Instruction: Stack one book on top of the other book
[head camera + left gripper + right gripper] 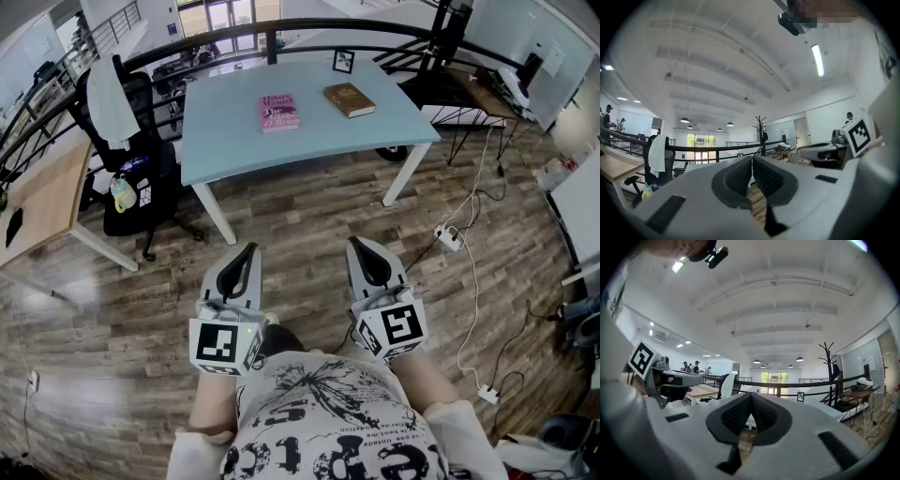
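Observation:
A pink book (279,112) and a brown book (349,99) lie flat and apart on the pale blue table (225,141), pink to the left of brown. My left gripper (249,247) and right gripper (356,242) are held level over the wooden floor, well short of the table's near edge. Both are shut with nothing between the pads. In the left gripper view the jaws (752,160) meet at the tips, and the table is a thin strip behind them. The right gripper view shows its jaws (751,395) closed too, with the table edge (820,408) to the right.
A black office chair (131,159) with a white garment stands left of the table, beside a wooden desk (37,202). Cables and a power strip (448,237) lie on the floor at right. A small framed marker (343,62) stands at the table's back. A railing runs behind.

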Tool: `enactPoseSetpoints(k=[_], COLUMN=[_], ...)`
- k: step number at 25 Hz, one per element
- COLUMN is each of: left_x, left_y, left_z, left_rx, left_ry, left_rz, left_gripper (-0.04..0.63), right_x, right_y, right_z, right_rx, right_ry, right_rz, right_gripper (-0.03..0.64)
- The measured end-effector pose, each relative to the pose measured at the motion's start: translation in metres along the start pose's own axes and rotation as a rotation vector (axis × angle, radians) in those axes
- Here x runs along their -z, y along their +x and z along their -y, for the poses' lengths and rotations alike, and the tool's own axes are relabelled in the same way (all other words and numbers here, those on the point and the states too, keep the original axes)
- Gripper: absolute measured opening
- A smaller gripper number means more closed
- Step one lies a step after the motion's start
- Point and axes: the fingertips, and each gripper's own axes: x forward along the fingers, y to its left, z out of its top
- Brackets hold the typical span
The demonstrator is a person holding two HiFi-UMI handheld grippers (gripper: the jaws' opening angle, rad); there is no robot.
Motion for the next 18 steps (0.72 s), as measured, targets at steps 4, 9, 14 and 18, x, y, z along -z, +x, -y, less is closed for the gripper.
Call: enactPoseSetpoints(k=[4, 9, 14, 18], left_x=[-0.003, 0.0, 0.005, 0.014], left_y=[-0.001, 0.001, 0.009, 0.02], left_z=[0.0, -0.001, 0.005, 0.018], left_rx=[-0.012, -0.023, -0.019, 0.005], left_ry=[-0.008, -0.021, -0.046, -0.046], left_rz=[-0.01, -0.021, -0.026, -0.043], left_gripper=[0.011, 0.011, 0.011, 0.011], right_x=[-0.001, 0.002, 0.005, 0.016], right_y=[0.001, -0.001, -0.007, -0.014], right_z=[-0.001, 0.003, 0.01, 0.021], right_rx=[-0.01, -0.006, -0.005, 0.012], right_ry=[0.009, 0.01, 0.003, -0.009], right_rz=[-0.004, -0.007, -0.005, -0.022], right_gripper=[-0.009, -0.009, -0.008, -0.008])
